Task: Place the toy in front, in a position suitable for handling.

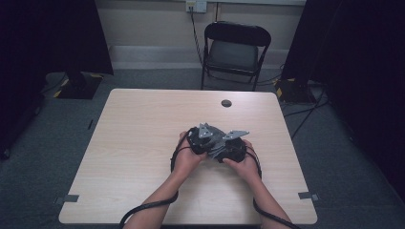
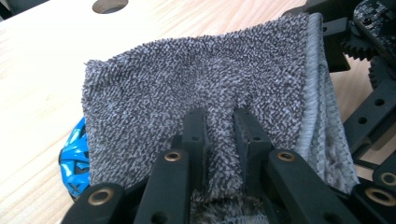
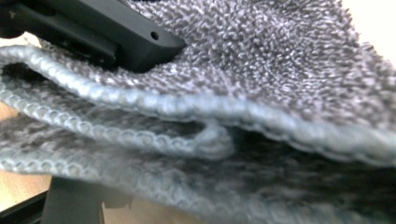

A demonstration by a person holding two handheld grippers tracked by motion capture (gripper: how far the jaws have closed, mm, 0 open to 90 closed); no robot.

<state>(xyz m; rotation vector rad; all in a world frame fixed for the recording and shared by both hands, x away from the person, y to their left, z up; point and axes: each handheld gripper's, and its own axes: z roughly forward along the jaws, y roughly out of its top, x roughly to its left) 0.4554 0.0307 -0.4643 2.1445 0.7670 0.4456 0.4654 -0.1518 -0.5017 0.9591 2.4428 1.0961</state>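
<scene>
A grey terry towel [image 2: 187,79] lies folded on the wooden table [image 1: 138,143]. My left gripper [image 2: 219,119] is shut on a raised fold of it near the front edge. In the high view both hands hold the left gripper [image 1: 206,138] and the right gripper [image 1: 233,144] close together at the table's middle. The right gripper's fingers [image 2: 332,44] sit at the towel's hemmed edge [image 3: 233,112]. One of its fingers [image 3: 121,37] rests on top of the towel and the other [image 3: 74,200] is under the loose layers, the jaws standing wide. A blue object [image 2: 74,161] peeks out from under the towel.
A round cable hole [image 1: 226,103] is in the table beyond the grippers. A black folding chair [image 1: 236,47] stands behind the table. Black cables [image 1: 143,210] trail off the front edge. Bare tabletop lies to the left and right of the hands.
</scene>
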